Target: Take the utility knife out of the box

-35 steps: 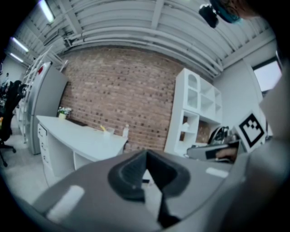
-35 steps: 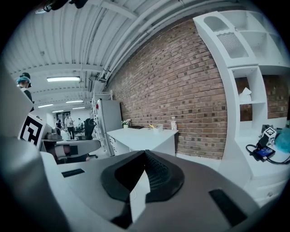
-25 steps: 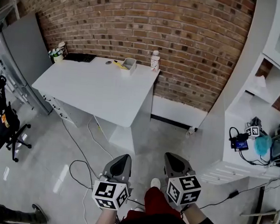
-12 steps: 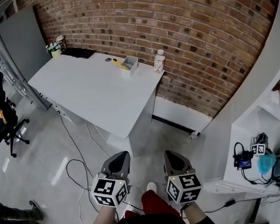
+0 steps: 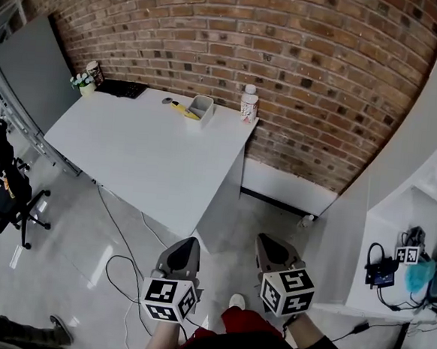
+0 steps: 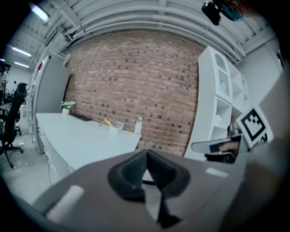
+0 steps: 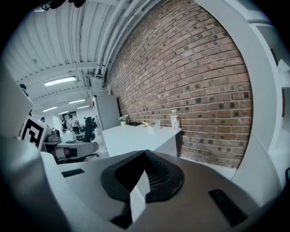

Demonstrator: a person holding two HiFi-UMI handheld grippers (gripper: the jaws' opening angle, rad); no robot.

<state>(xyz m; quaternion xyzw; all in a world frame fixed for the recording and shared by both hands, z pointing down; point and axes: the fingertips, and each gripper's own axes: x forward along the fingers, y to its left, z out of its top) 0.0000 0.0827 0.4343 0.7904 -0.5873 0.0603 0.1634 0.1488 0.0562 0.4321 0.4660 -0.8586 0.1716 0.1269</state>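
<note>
A small grey open box [image 5: 201, 106] stands at the far side of the white table [image 5: 146, 142], near the brick wall. A yellow utility knife [image 5: 181, 110] lies tilted against the box's left side. Both show tiny in the left gripper view, the box [image 6: 116, 127] and knife [image 6: 108, 122], and in the right gripper view, the box [image 7: 155, 123] and knife [image 7: 146, 123]. My left gripper [image 5: 188, 245] and right gripper [image 5: 264, 244] hang over the floor, well short of the table. Both are shut with nothing between the jaws.
A white bottle [image 5: 248, 104] stands at the table's far right corner. A keyboard [image 5: 120, 88] and a small plant [image 5: 87, 77] sit at its far left. Cables [image 5: 121, 264] lie on the floor. A white shelf unit [image 5: 403, 215] rises on the right, an office chair [image 5: 6, 191] on the left.
Both grippers and the head camera have moved forward toward the table and the brick wall. The shelf unit has slid further to the right of the view. Both jaws stay shut.
</note>
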